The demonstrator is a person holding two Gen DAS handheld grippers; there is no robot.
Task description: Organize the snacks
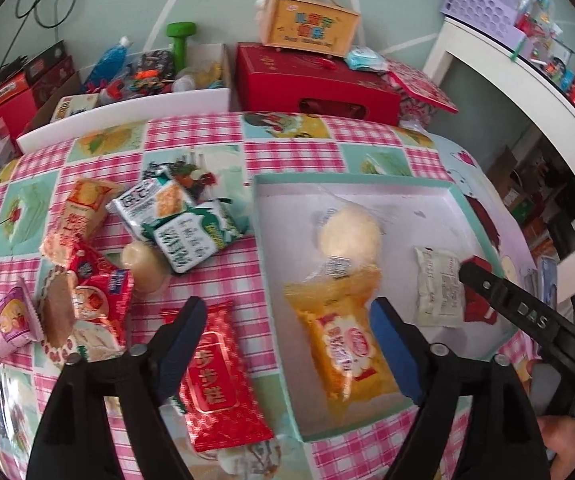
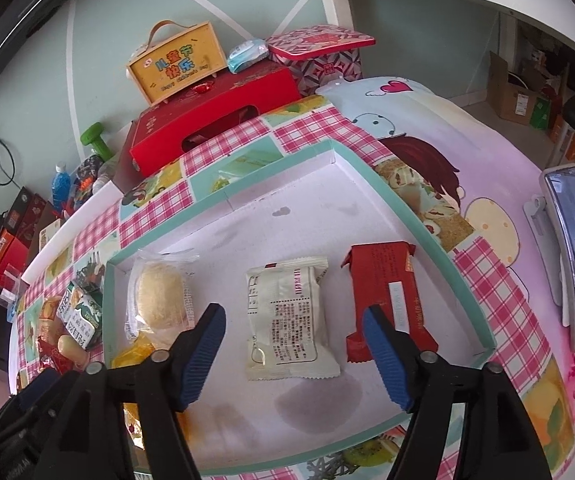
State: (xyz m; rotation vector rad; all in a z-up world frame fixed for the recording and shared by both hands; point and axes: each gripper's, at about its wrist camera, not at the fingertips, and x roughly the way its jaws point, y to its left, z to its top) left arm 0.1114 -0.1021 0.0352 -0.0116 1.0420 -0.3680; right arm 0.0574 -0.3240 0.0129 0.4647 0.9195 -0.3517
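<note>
Left gripper (image 1: 287,312) wide open, holds nothing; its pads hang over the tray's left wall, red wrapped snack (image 1: 215,376) on the checked cloth under the left pad, yellow snack packet (image 1: 343,344) inside the tray by the right pad. No contact visible.

Right gripper (image 2: 293,322) wide open too, empty, straddling the white snack packet (image 2: 287,320) lying flat on the tray floor; pads clear of it.

Shallow teal-rimmed tray (image 2: 415,216) sits on the surface. In it: round pale cake in clear wrap (image 2: 159,296) at left, the white packet in the middle, dark red packet (image 2: 383,292) at right, apart from each other. Far half of the tray floor is bare.

Loose snack pile (image 1: 99,256) lies left of the tray on the cloth. Phone on stand (image 2: 571,252) near the tray's right rim.
</note>
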